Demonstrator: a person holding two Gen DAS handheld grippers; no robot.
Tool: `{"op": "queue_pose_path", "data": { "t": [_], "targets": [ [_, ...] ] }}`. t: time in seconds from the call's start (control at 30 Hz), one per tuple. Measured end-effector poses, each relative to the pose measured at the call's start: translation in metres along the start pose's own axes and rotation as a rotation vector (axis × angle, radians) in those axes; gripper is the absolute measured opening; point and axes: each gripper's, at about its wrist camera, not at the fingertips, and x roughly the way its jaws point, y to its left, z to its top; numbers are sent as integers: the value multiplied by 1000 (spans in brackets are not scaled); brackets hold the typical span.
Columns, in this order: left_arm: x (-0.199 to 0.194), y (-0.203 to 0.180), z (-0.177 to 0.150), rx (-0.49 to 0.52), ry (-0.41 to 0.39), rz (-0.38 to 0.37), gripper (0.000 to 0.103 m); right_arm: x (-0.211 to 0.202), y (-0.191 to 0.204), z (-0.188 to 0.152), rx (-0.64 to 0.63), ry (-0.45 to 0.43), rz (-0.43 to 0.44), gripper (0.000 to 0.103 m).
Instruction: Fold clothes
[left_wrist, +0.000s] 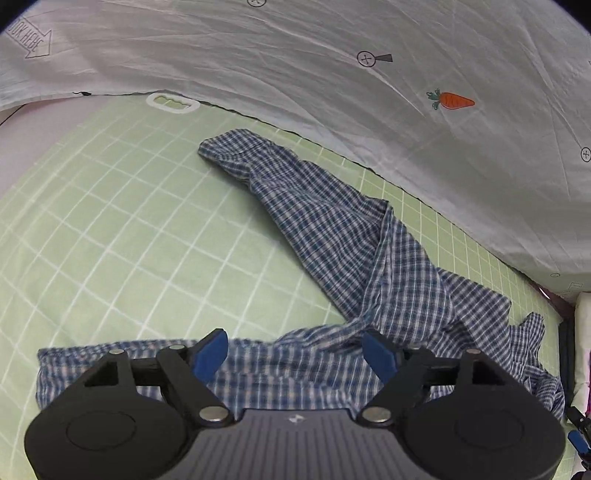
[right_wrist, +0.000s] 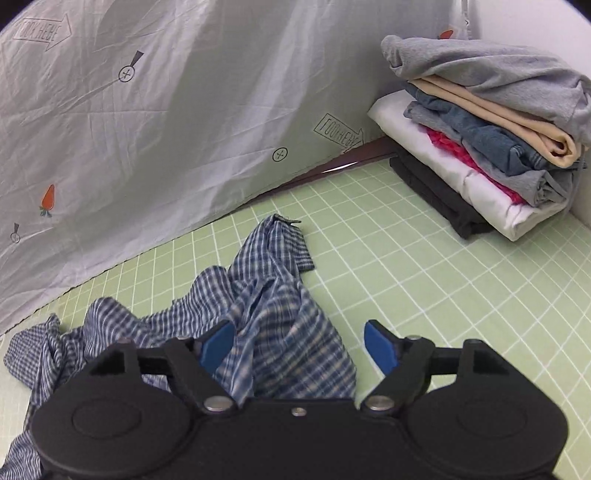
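- The checked shirt lies crumpled on the green grid sheet, one long part stretched toward the grey backdrop cloth, another part spread flat under the left tongs.
- The left tongs stand wide apart above the shirt; their blue pads press on nothing.
- The right tongs are also spread wide. A bunched ridge of the shirt rises between them, loose, with neither pad clamped on it.
- A pile of folded clothes sits at the far right corner of the sheet, well apart from the shirt, with a grey garment on top.
- The backdrop cloth carries a carrot print.
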Motion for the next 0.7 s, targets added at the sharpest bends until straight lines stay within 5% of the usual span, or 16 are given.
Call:
{"op": "queue_pose_path", "data": {
  "t": [0.2,0.47,0.5,0.6,0.7],
  "targets": [
    [80,-15,55,-42,41,-6,84,80,12,42,-49,52,-3,79],
    [139,-5,90,-123,36,102,90,170,37,57,-85,185,15,78],
    [143,-7,92,-107,38,112,90,175,39,56,-86,199,24,72],
    [150,-16,92,-29,41,176,90,182,41,54,-105,215,26,23],
    [152,-18,87,39,36,235,90,163,30,54,-124,146,-52,14]
  ]
}}
